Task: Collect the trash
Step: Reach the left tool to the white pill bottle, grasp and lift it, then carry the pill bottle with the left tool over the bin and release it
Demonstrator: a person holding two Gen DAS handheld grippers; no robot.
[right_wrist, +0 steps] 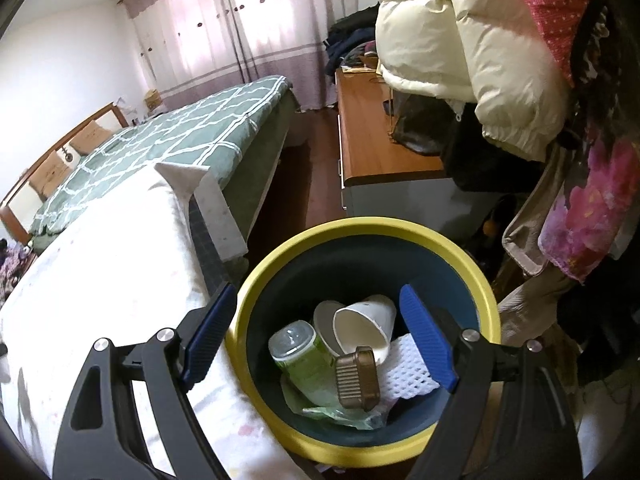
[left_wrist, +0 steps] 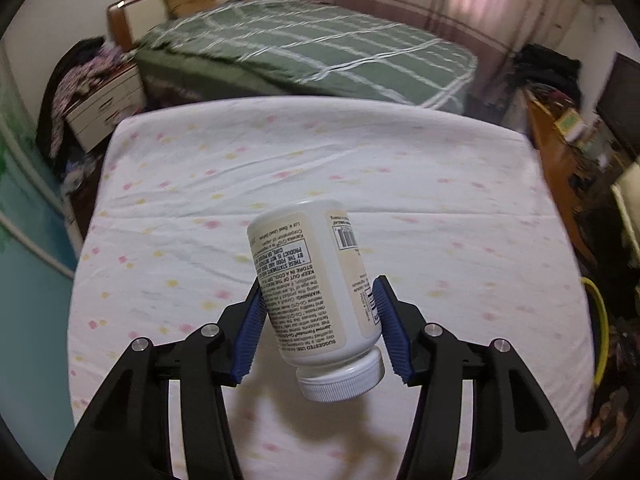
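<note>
My left gripper [left_wrist: 320, 320] is shut on a white pill bottle [left_wrist: 312, 280], cap toward the camera, and holds it above the white spotted bed sheet [left_wrist: 280, 152]. In the right wrist view, my right gripper [right_wrist: 316, 320] is open and empty just above a dark bin with a yellow rim [right_wrist: 360, 226]. The bin holds white paper cups [right_wrist: 360, 324], a green bottle [right_wrist: 304, 356], a brown ribbed container [right_wrist: 358, 376] and white foam netting [right_wrist: 404, 368]. The bin's rim edge also shows in the left wrist view [left_wrist: 600, 320] at the right.
A second bed with a green checked cover [left_wrist: 304, 52] lies beyond. A wooden cabinet [right_wrist: 368, 136] stands right of it. Hanging coats and clothes [right_wrist: 480, 60] crowd the right side by the bin. A white nightstand [left_wrist: 104, 108] stands at the left.
</note>
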